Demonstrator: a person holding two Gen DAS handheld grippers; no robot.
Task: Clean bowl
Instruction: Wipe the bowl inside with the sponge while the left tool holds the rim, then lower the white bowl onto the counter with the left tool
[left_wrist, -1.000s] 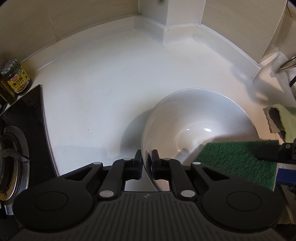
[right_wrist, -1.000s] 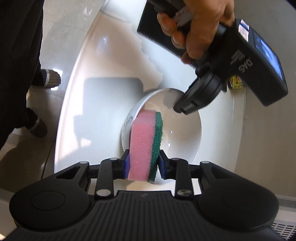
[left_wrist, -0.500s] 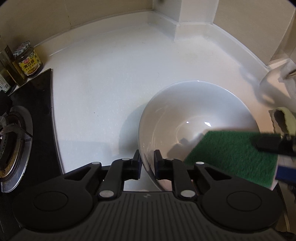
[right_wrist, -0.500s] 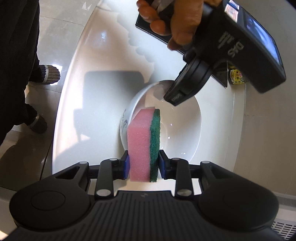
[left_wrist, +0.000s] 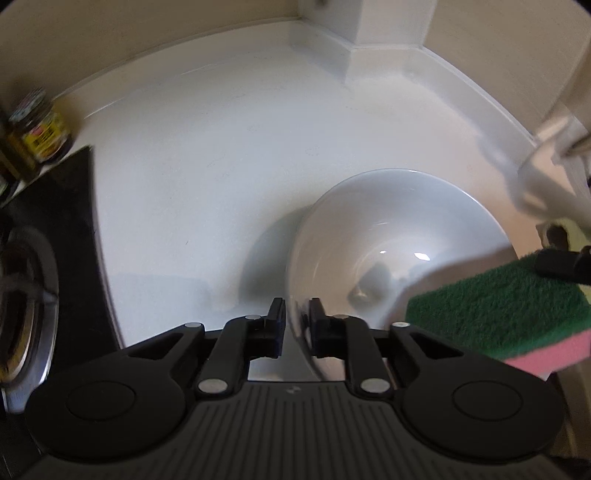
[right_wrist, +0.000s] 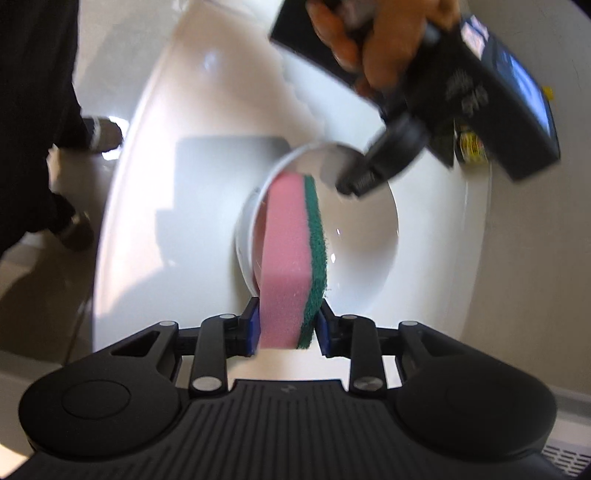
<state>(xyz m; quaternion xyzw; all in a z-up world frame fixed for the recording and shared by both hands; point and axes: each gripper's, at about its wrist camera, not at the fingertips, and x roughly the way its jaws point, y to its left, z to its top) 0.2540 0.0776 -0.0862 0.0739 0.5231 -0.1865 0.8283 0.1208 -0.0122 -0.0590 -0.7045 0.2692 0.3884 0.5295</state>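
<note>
A white bowl (left_wrist: 388, 229) stands on the white counter (left_wrist: 221, 147), and the right wrist view shows the bowl (right_wrist: 362, 251) from the other side. The near rim of the bowl runs between the jaws of my left gripper (left_wrist: 297, 321). Those jaws are opening, and a slim gap shows on each side of the rim. My right gripper (right_wrist: 286, 321) is shut on a pink sponge (right_wrist: 284, 258) with a green scouring face. The sponge (left_wrist: 498, 310) reaches over the bowl's edge, green side toward the inside. A hand (right_wrist: 362, 44) grips the left gripper's handle.
A black hob (left_wrist: 55, 240) with a steel burner lies left of the bowl, with a yellow-labelled jar (left_wrist: 40, 129) behind it. A yellow-green cloth (left_wrist: 565, 229) sits at the right by the wall. The person's dark legs and shoes (right_wrist: 99, 133) stand past the counter edge.
My left jaws, earlier pinched on the bowl's rim, have spread apart. The sponge has tilted and pushed farther over the bowl. The left hand's device has shifted slightly in the right wrist view.
</note>
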